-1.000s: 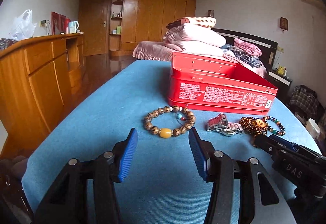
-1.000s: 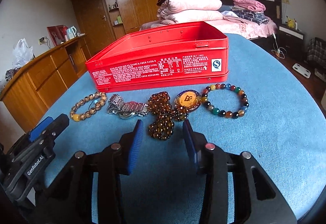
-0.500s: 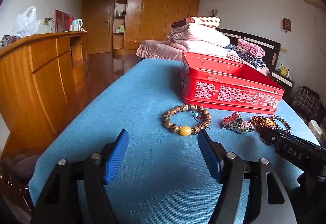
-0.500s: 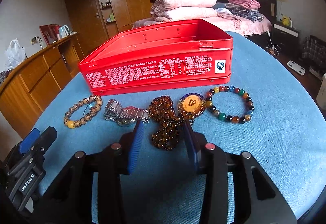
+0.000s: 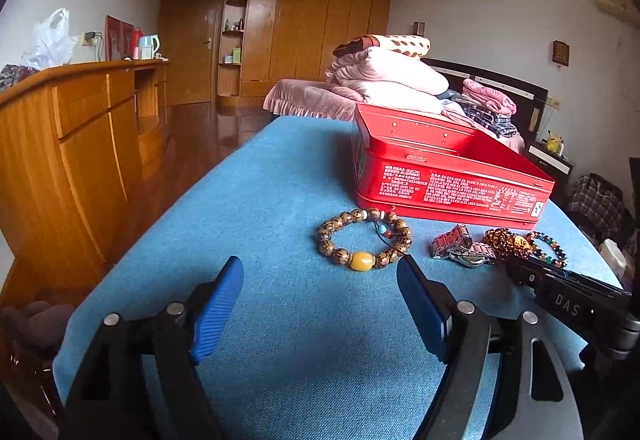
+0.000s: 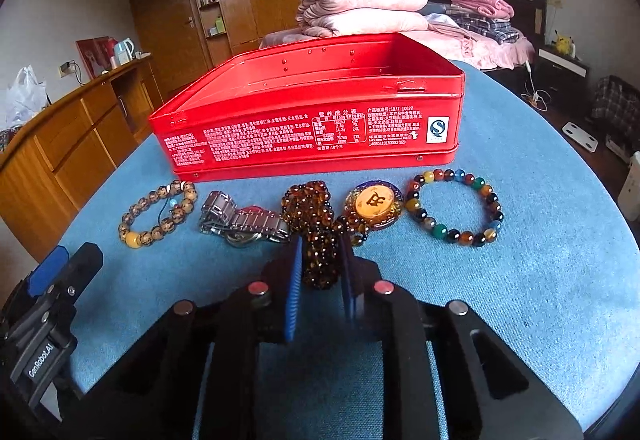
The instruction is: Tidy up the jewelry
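The red tin (image 6: 312, 120) is empty (four pieces lie before it) while the right gripper (image 6: 320, 272) closes on the amber bead strand (image 6: 316, 232); the left gripper (image 5: 320, 304) is opening, empty.

"GenRobot.AI" on left gripper (image 6: 60, 268); "DAS" on right gripper (image 5: 520, 272)

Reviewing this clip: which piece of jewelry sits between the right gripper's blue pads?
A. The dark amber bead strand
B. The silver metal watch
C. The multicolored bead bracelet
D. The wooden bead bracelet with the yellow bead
A. In the right wrist view, the right gripper is closing with the dark amber bead strand between its pads; the other pieces lie off to either side.
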### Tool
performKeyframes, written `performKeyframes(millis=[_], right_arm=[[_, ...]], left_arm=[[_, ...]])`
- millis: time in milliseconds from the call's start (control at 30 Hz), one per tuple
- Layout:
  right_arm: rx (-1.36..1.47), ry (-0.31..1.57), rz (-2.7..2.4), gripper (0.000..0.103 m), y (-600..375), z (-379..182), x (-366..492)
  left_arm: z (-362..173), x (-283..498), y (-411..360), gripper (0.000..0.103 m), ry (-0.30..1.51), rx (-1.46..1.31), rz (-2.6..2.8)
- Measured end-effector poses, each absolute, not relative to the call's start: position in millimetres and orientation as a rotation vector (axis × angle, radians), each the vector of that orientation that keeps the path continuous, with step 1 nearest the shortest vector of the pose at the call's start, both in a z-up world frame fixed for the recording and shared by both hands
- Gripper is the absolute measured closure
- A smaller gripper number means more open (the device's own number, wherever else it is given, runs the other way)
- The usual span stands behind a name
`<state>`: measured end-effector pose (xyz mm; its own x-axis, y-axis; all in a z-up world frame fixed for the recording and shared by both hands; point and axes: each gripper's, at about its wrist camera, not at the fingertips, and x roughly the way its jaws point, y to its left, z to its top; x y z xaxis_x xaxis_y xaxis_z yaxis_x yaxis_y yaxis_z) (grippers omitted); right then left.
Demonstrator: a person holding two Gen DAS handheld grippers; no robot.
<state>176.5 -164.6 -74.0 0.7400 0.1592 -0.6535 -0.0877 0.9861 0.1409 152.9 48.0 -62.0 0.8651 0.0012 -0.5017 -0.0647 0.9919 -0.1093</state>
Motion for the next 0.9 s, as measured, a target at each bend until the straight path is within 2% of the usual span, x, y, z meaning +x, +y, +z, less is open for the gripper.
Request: performKeyframes(millis=[233, 700, 900], right_arm=[[0.117, 0.710, 0.155, 0.088, -189, -69, 163], [0.163, 0.688, 0.152, 0.088, -243, -63, 143], [0.189, 0.687, 0.159, 0.088, -254, -64, 141]], left_arm=[[-63, 161, 35, 0.025, 0.541, -0.117, 0.005], [-55, 180, -40, 0.026, 0.545, -0.095, -0.086], [-53, 198, -57, 0.031, 0.603, -0.100, -0.089]])
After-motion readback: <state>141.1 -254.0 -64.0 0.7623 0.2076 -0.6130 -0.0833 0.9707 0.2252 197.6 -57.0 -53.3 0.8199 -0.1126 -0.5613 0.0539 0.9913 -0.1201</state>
